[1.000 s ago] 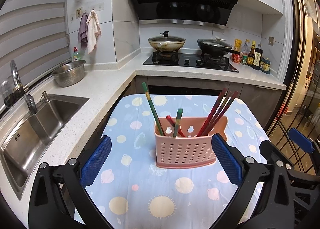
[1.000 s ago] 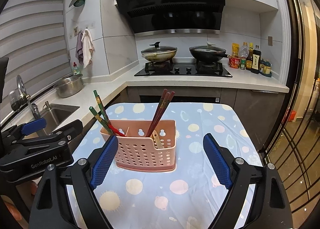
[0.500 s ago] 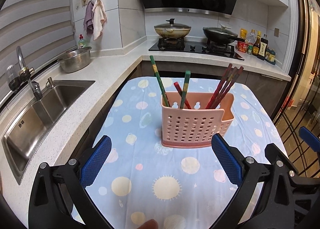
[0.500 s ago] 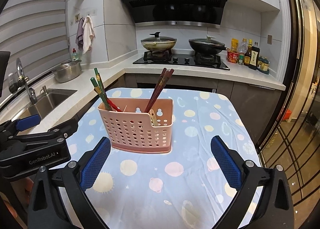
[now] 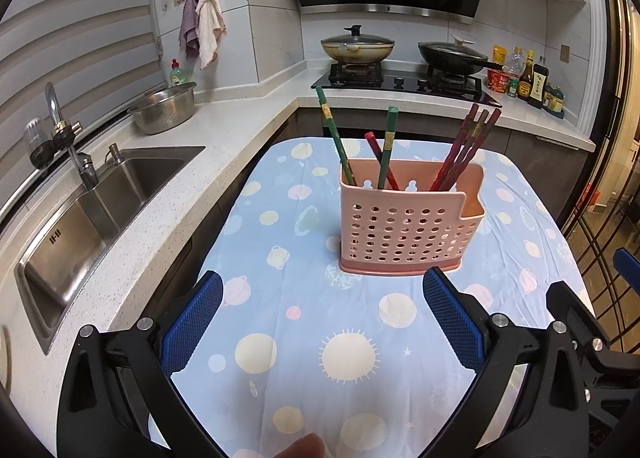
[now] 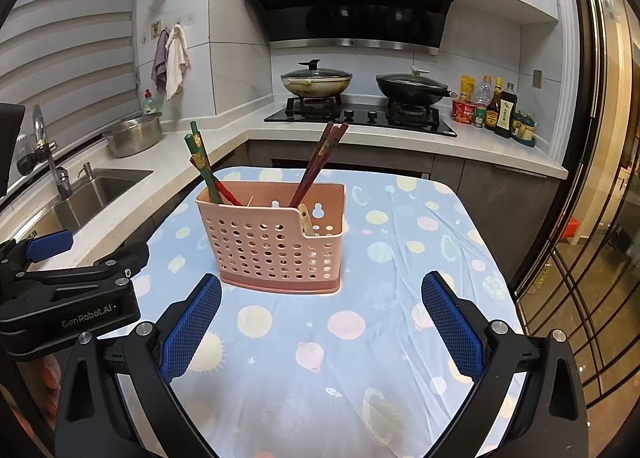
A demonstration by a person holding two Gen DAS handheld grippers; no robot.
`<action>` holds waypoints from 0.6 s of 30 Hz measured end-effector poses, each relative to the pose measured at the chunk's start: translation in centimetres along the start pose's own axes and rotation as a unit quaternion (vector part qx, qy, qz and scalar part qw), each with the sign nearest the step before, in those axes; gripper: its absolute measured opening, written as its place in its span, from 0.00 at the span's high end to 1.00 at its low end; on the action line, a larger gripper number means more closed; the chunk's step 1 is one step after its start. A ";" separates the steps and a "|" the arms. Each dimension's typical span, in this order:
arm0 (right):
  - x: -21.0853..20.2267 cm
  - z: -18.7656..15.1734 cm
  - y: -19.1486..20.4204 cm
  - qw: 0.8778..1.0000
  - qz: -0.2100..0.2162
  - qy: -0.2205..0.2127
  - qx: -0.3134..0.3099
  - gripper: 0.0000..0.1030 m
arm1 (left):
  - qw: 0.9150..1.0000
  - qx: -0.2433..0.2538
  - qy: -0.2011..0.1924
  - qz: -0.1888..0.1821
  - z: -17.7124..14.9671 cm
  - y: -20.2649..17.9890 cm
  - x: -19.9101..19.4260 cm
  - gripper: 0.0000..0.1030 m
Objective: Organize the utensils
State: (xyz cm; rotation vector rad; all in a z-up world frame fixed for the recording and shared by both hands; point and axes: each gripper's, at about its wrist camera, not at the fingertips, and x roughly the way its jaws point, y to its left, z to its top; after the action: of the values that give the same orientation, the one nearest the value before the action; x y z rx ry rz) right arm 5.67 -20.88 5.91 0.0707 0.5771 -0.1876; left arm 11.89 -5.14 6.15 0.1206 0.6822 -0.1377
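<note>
Both the left tool (image 5: 322, 300) and the right tool (image 6: 320, 300) gape wide, holding nothing, the right having just opened. Beyond them the pink basket (image 6: 276, 242) stands on the surface (image 6: 360, 358), chopsticks (image 5: 464, 150) upright inside, perhaps a spoon too.

Black gripper frames (image 6: 320, 322), blue textured pads (image 6: 192, 328), silver screws.

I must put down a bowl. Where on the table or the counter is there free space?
Free: the tablecloth between the pink utensil basket and the open left gripper, the cloth right of the basket, and the counter between the steel colander and the stove. Crowded: the bottles beside the stove.
</note>
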 end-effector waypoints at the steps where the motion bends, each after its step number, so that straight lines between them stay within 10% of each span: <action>1: 0.0 -0.1 0.0 1.000 0.000 0.001 0.000 0.06 | 1.000 -0.002 0.001 0.000 0.0 0.1 0.0 0.07; 18: 0.6 -0.8 -0.2 1.000 0.005 0.012 0.008 0.06 | 1.000 0.000 0.010 0.008 -0.6 0.1 0.2 0.07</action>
State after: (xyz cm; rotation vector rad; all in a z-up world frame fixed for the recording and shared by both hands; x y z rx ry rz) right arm 5.66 -21.06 4.91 0.0908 0.5988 -0.1809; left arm 11.68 -4.92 5.56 0.1276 0.7018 -0.1202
